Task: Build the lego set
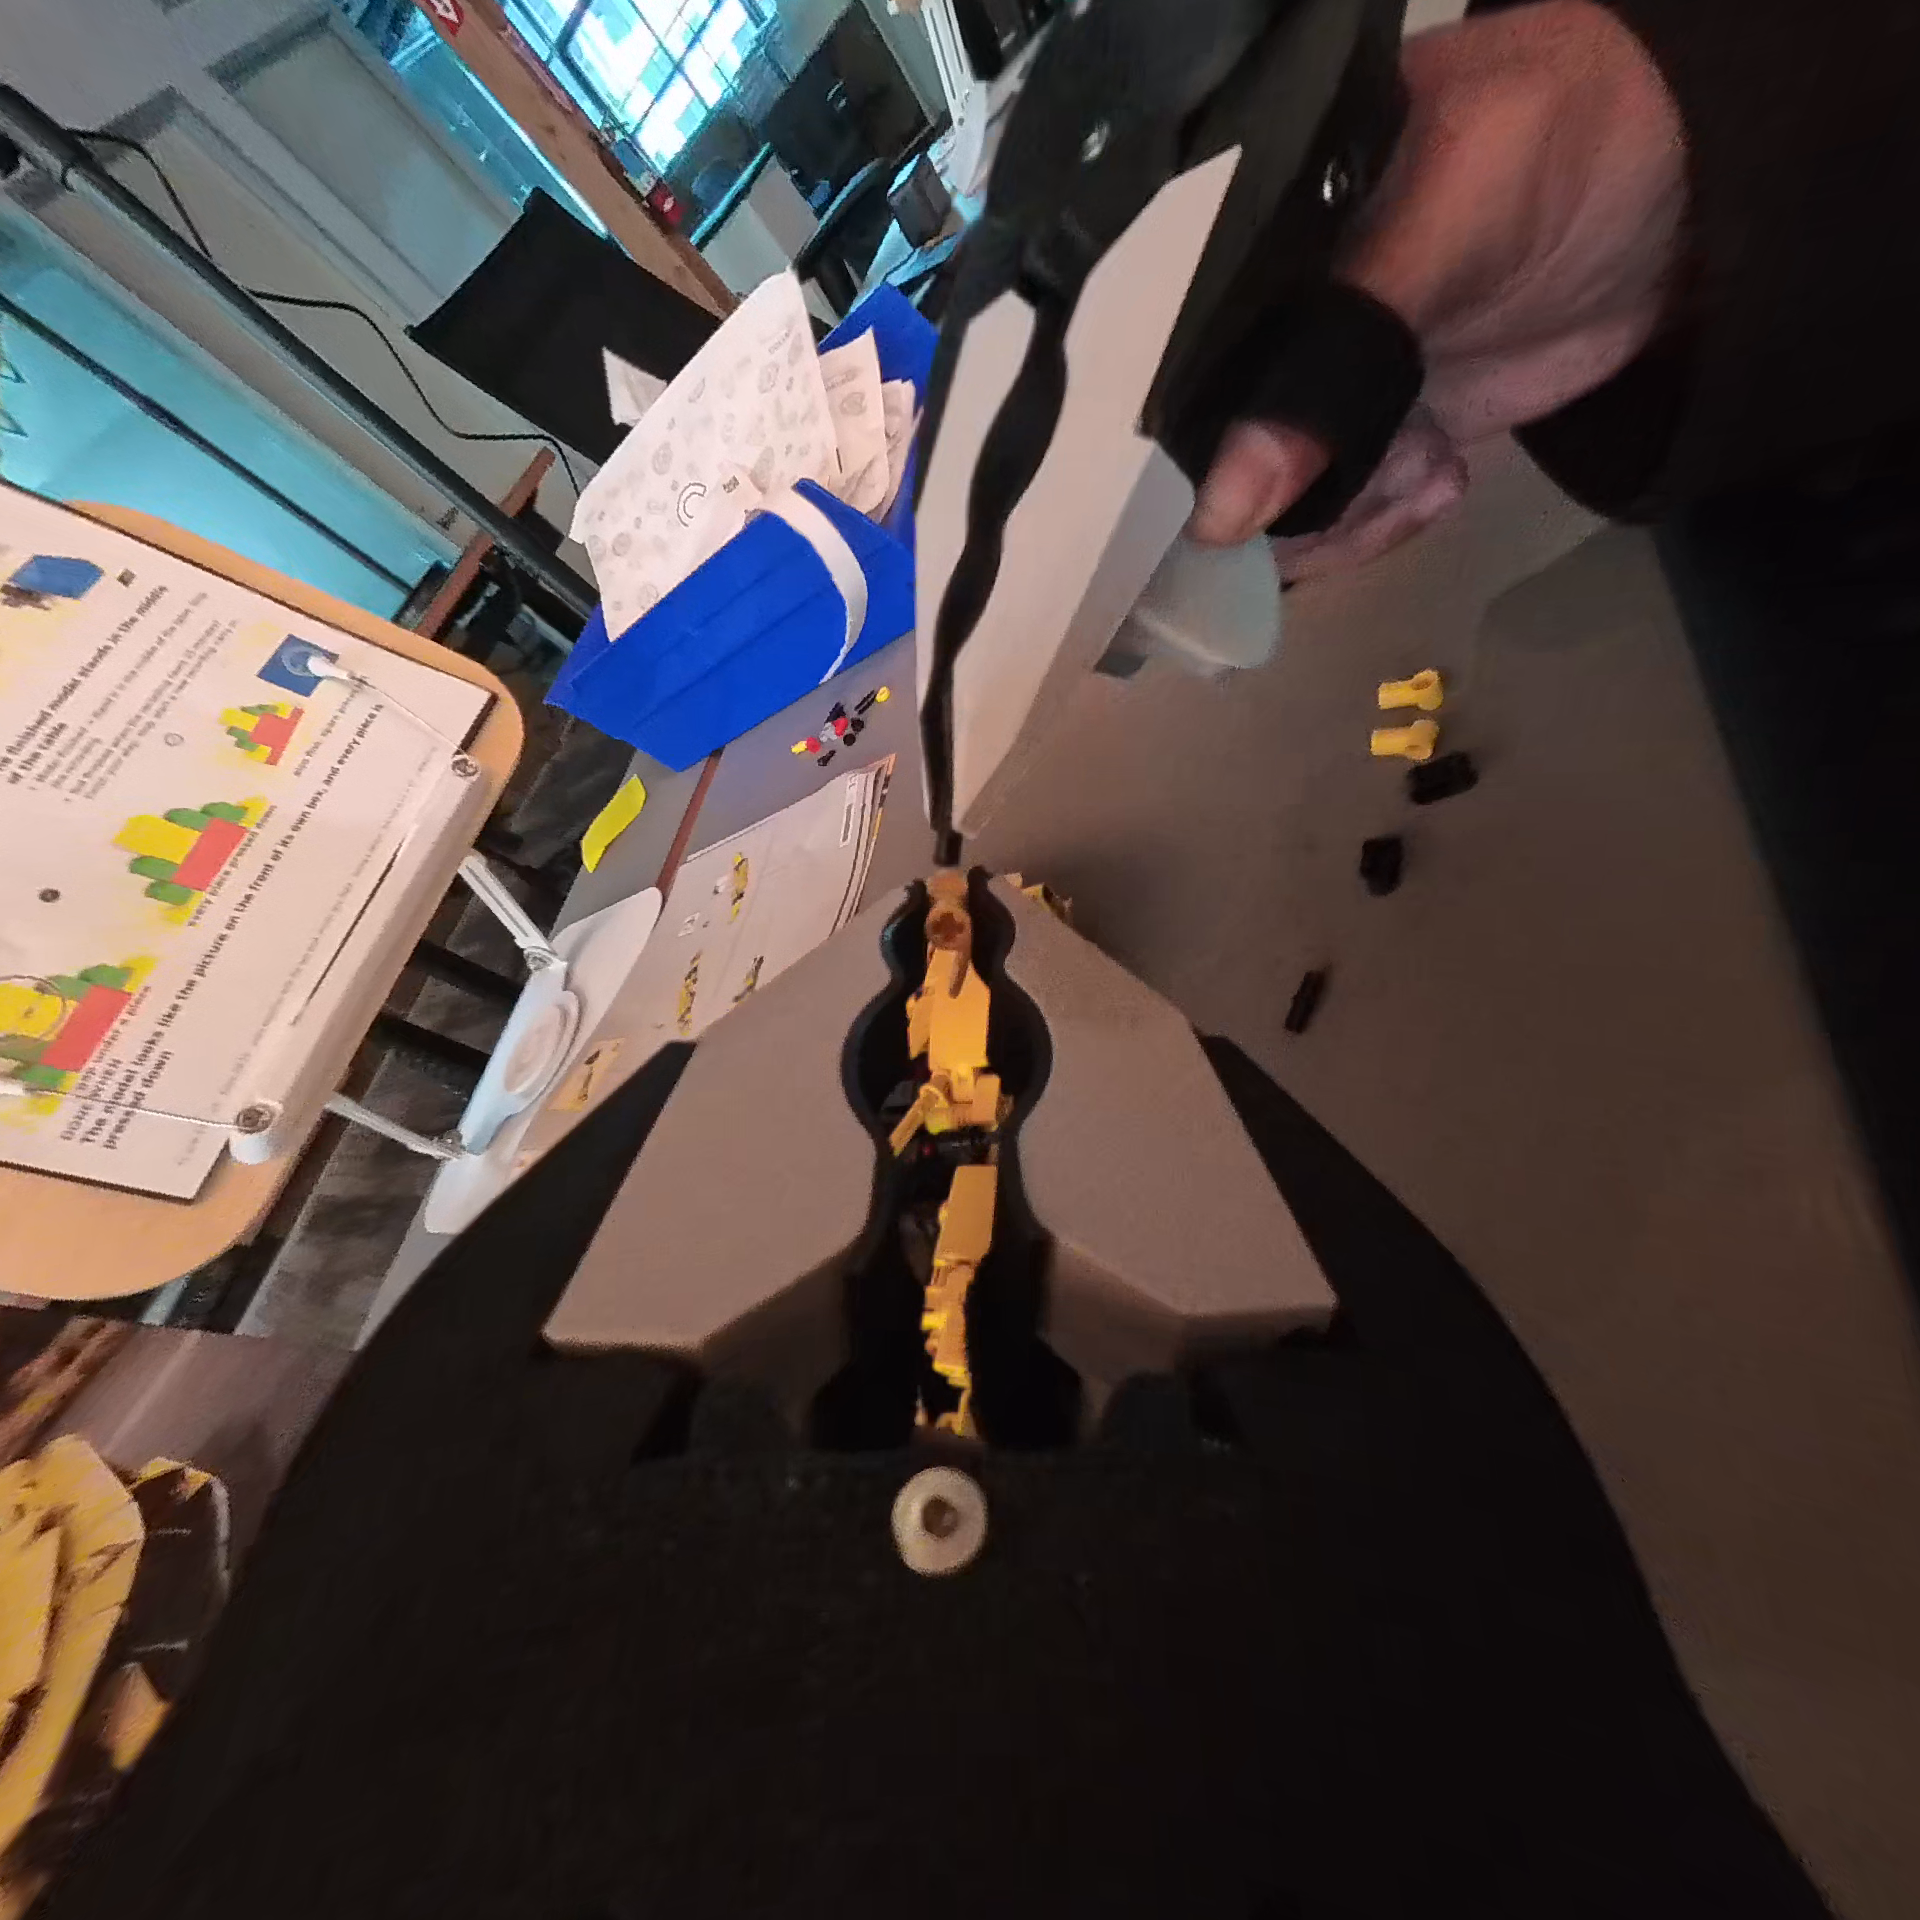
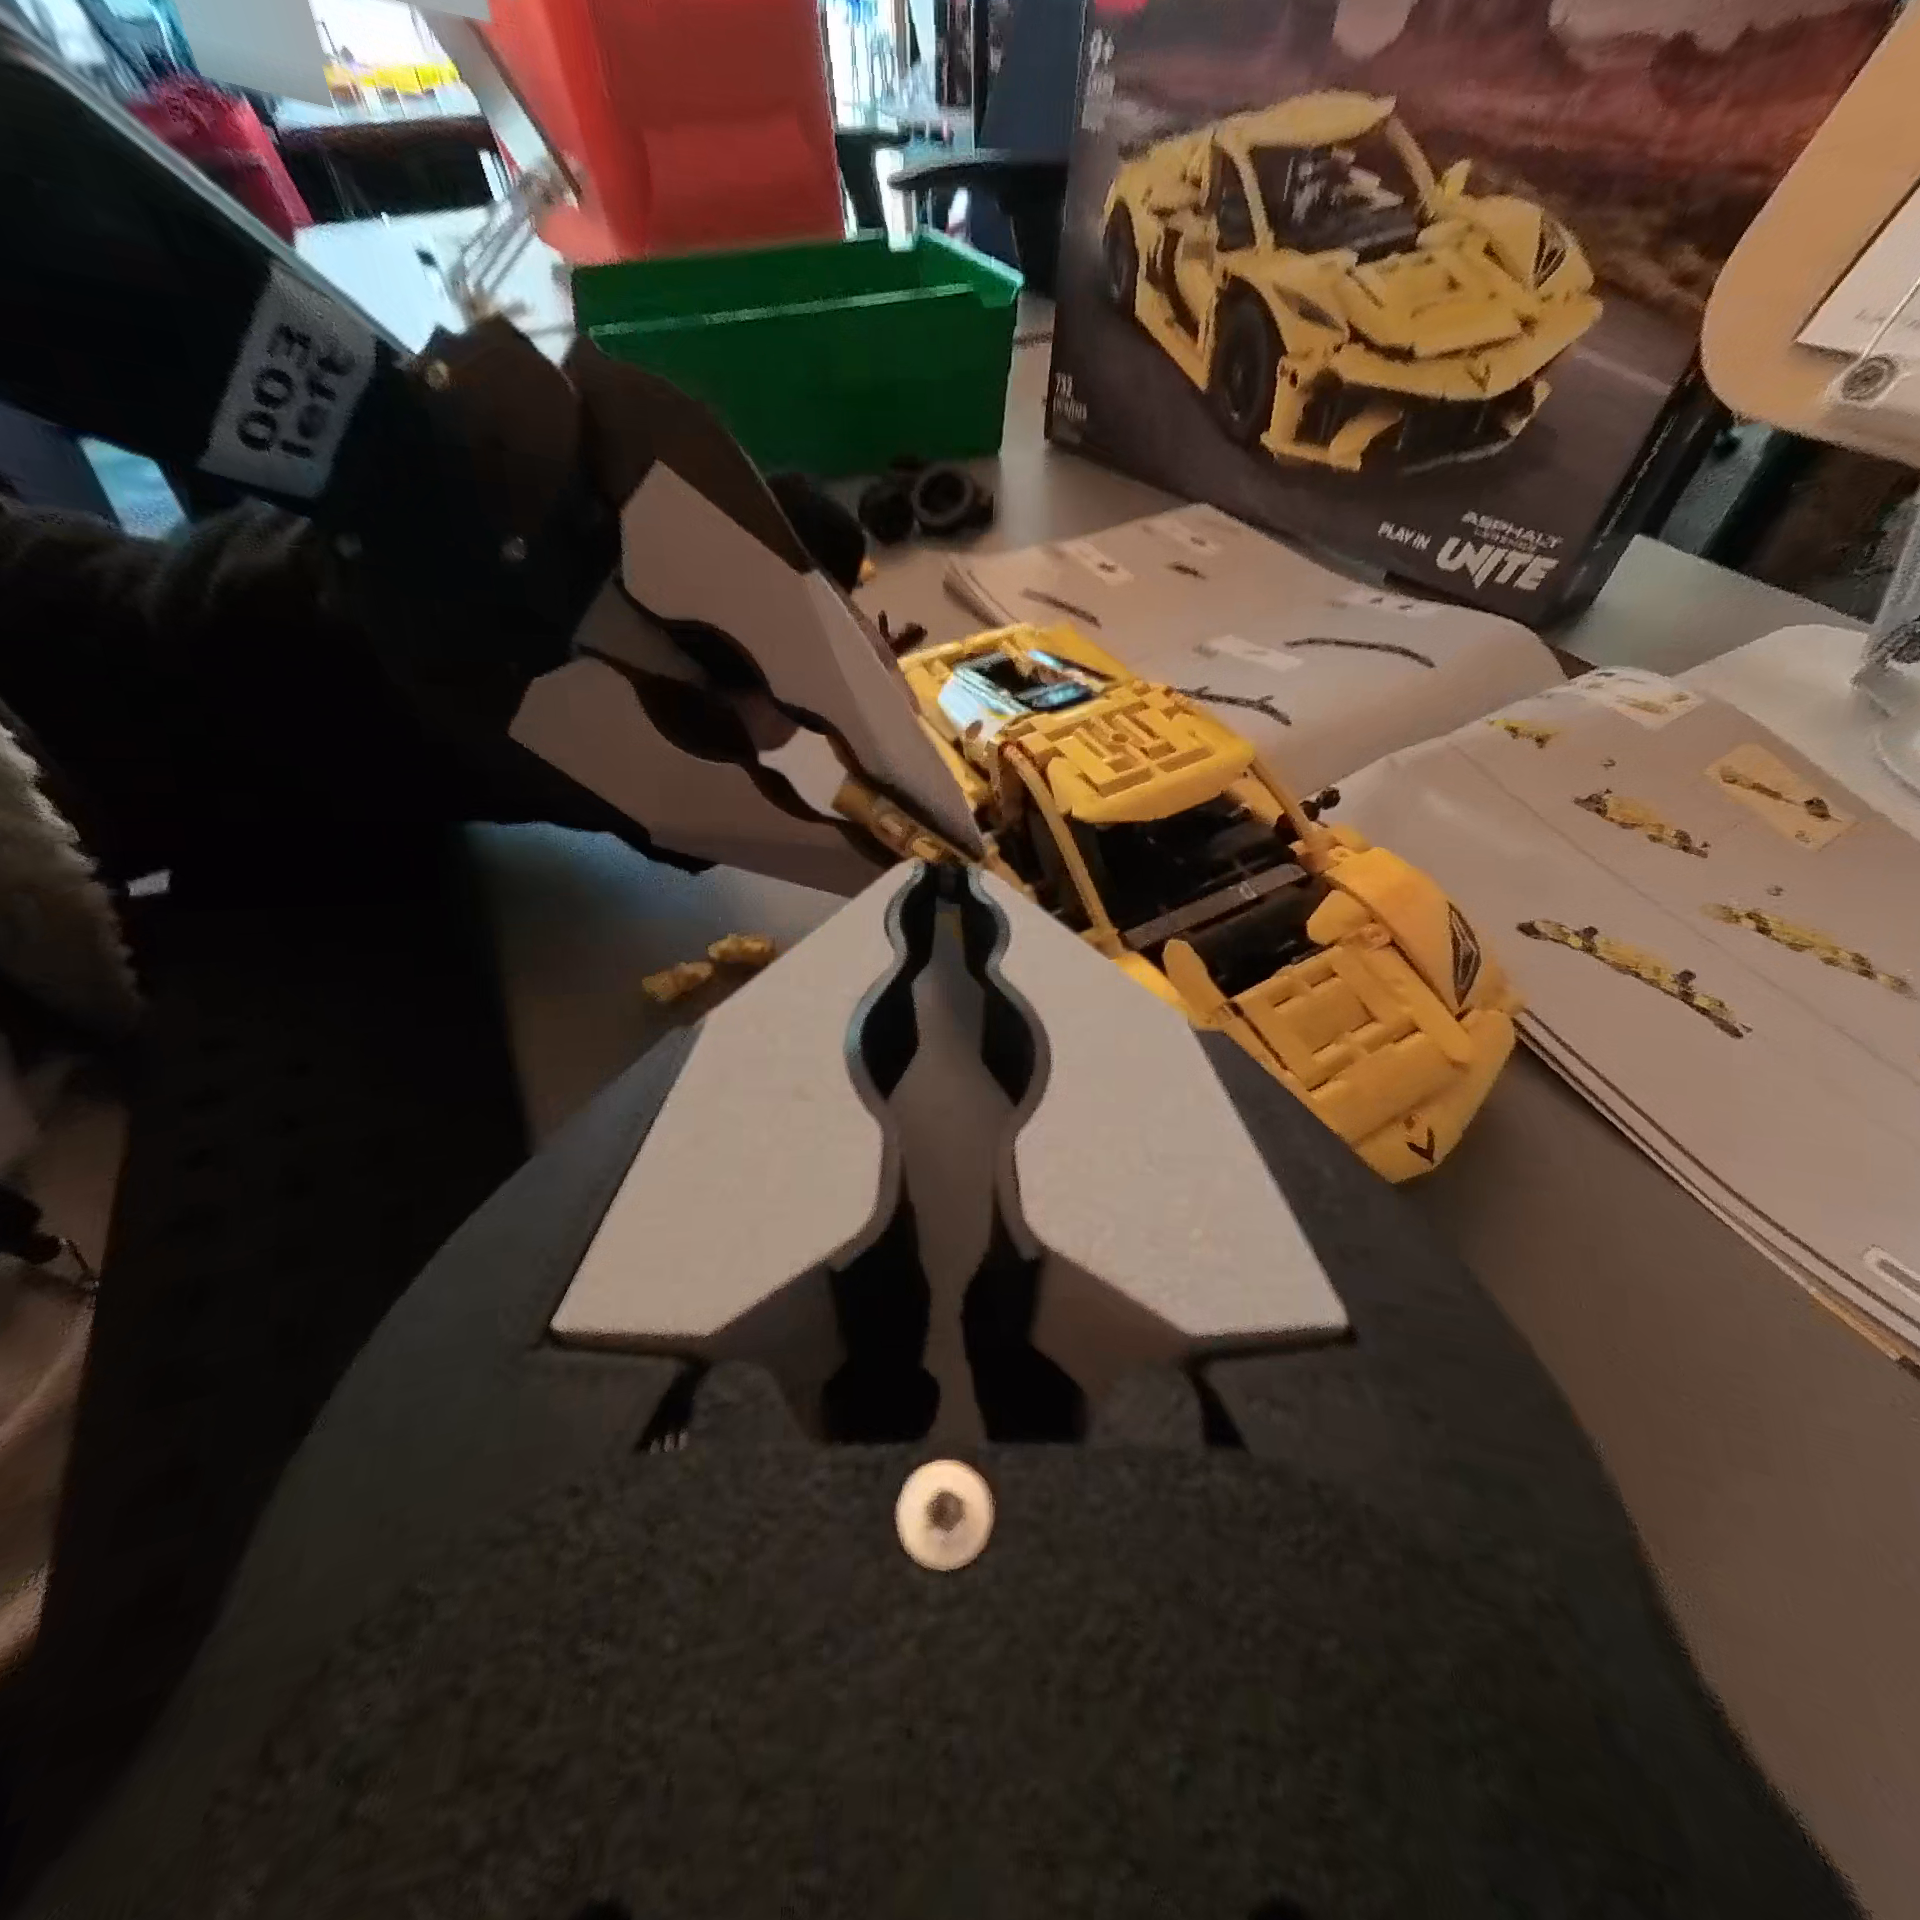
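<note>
Lego strip [image 1: 951, 1091] clamped in left tongs [image 1: 948, 883]; right tongs [image 2: 940, 883] apparently pinch something dark.

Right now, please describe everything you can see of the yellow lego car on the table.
The yellow lego car looks like plastic, mostly yellow with black interior parts and a shiny silvery piece near its rear. It looks largely built but without wheels; loose black tyres lie apart behind it. It lies flat on the grey table, nose toward the camera's right, beside the open instruction booklet. Both grippers work at its rear; whether they touch it cannot be told.
</note>
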